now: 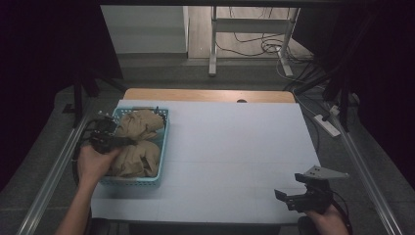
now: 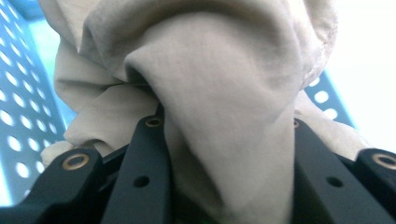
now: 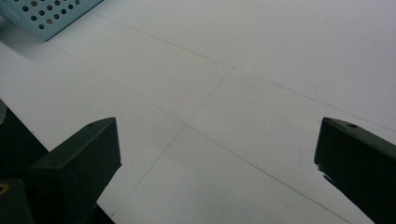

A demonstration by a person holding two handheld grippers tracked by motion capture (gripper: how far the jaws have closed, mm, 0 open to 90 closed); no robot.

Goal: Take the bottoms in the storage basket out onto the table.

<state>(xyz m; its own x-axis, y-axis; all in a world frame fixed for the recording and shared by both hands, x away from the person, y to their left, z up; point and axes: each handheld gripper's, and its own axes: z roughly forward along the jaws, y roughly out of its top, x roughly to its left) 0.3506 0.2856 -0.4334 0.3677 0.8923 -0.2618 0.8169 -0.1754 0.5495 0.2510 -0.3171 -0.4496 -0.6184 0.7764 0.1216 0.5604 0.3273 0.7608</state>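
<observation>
The left tongs (image 1: 110, 139) sit in the high view at the left side of the blue basket (image 1: 164, 142), reaching in over its left rim from the person's left hand (image 1: 93, 164), their tips buried in the beige cloth (image 1: 139, 147) that fills the basket in 2 humps. The basket's long axis runs away from the person, and the cloth lies to the right of the left tongs, far nearer them than the right tongs (image 1: 293, 196), which hang over the near right corner of the white counter (image 1: 235, 147), well apart from the basket.

In the left gripper view the left tongs (image 2: 224, 163) are clenched on a fold of the beige cloth (image 2: 224, 93): the fabric runs straight down between the 2 black jaws and bunches above them, with the perforated basket wall (image 2: 18, 107) to the left. I judge the coming move is a lift up and out over the rim.

In the right gripper view the right tongs (image 3: 217, 154) stand released, jaws wide, with bare counter (image 3: 233, 70) between them and a basket corner (image 3: 51, 14) far up left.
</observation>
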